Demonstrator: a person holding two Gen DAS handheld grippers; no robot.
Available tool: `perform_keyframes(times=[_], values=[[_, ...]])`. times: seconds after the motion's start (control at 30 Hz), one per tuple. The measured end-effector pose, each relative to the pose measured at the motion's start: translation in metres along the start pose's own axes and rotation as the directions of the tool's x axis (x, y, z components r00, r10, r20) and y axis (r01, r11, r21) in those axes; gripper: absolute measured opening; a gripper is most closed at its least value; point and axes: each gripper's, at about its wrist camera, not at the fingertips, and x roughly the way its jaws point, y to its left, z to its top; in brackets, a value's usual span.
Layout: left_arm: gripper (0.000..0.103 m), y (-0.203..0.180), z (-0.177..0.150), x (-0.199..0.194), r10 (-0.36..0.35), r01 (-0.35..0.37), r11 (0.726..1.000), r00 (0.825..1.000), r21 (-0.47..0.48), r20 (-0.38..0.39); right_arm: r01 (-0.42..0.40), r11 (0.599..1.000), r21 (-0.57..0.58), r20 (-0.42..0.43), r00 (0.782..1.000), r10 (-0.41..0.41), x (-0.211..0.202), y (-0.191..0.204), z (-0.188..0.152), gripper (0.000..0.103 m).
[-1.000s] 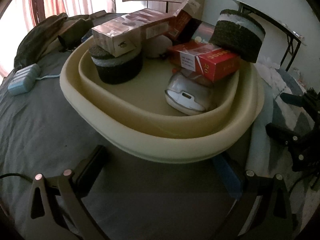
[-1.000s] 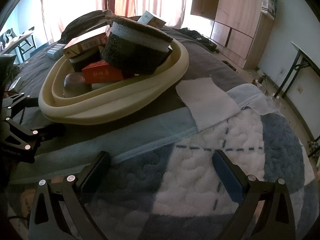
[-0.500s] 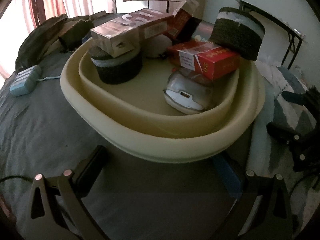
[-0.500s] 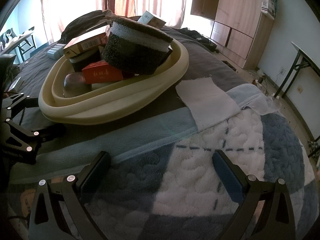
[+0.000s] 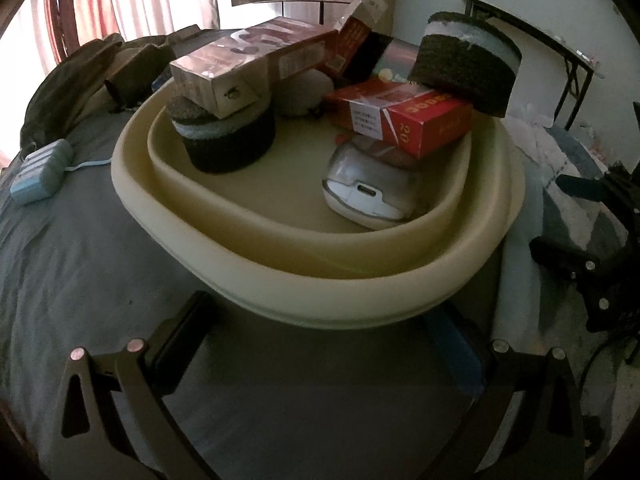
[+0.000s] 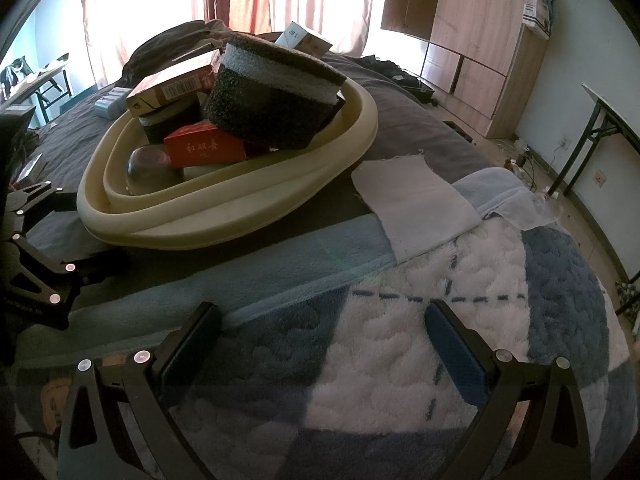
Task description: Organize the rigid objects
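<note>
A cream basin (image 5: pixel 320 284) (image 6: pixel 224 224) sits on the bed. Inside it lie a red carton (image 5: pixel 404 118) (image 6: pixel 204 150), a long brown box (image 5: pixel 248 64) (image 6: pixel 172 88) on a dark round sponge (image 5: pixel 230 142), a second dark sponge (image 5: pixel 468 68) (image 6: pixel 276 100) resting on the rim, and a silvery mouse-like device (image 5: pixel 368 192). My left gripper (image 5: pixel 324 344) is open, just short of the basin's near rim, holding nothing. Over the fluffy blanket my right gripper (image 6: pixel 320 344) is open and empty too.
A light-blue small device (image 5: pixel 40 172) with a cord lies left of the basin. A white cloth (image 6: pixel 416 200) lies on the bed to the basin's right. Dark bags (image 5: pixel 100 76) sit behind. A wardrobe (image 6: pixel 468 36) and a folding table (image 6: pixel 608 120) stand beyond the bed.
</note>
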Motion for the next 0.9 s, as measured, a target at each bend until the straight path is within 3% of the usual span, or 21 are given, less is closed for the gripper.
perform_keyframes(times=[0.9], values=[[0.103,0.0028,0.0017,0.0007,-0.002,0.002,1.000,1.000,-0.001,0.000,-0.001,1.000,-0.001,0.000,1.000,0.001,-0.0001,-0.0005,-0.0001,0.103]])
